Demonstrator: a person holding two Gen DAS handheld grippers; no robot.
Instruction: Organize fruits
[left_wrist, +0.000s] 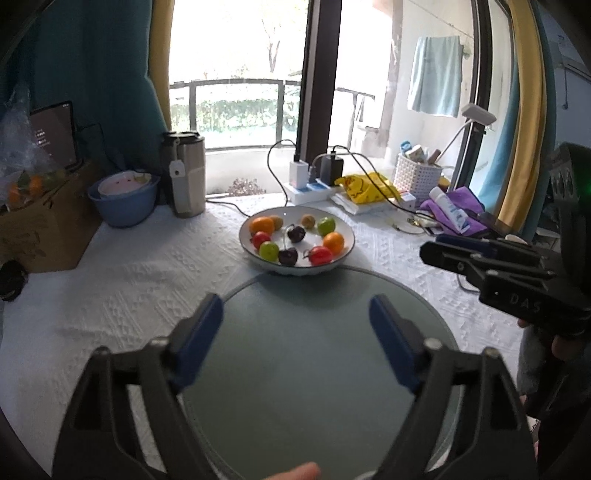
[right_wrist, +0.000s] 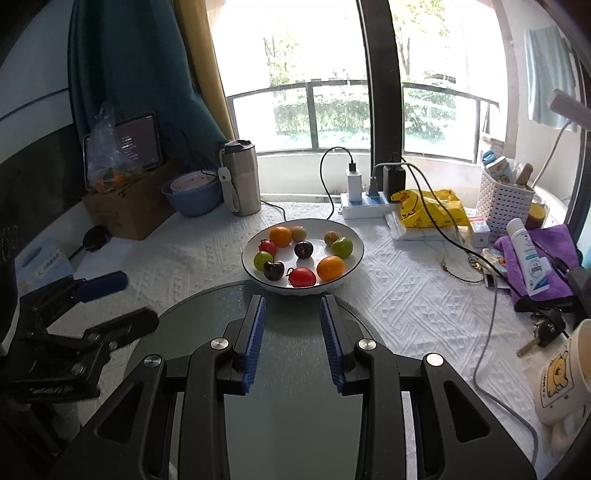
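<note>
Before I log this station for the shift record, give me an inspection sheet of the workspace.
Surface: white textured tablecloth with a round glass turntable on top.
Job's things: white plate at the turntable's far edge, holding ten small fruits; none outside it.
Clutter: steel tumbler, blue bowl, cardboard box, yellow bag, white basket, purple cloth, mug, keys.
Grippers: left tool open, empty; right tool narrowly parted, empty.
Cables: power strip with chargers, leads trailing across the cloth.
Surroundings: window, balcony railing, curtains.

Glossy white bowl (right_wrist: 356, 242) on a textured woven cloth (right_wrist: 406, 295); frosted glass disc (right_wrist: 295, 369), brushed-metal tumbler (right_wrist: 242, 177), matt cardboard box (right_wrist: 122, 210).
</note>
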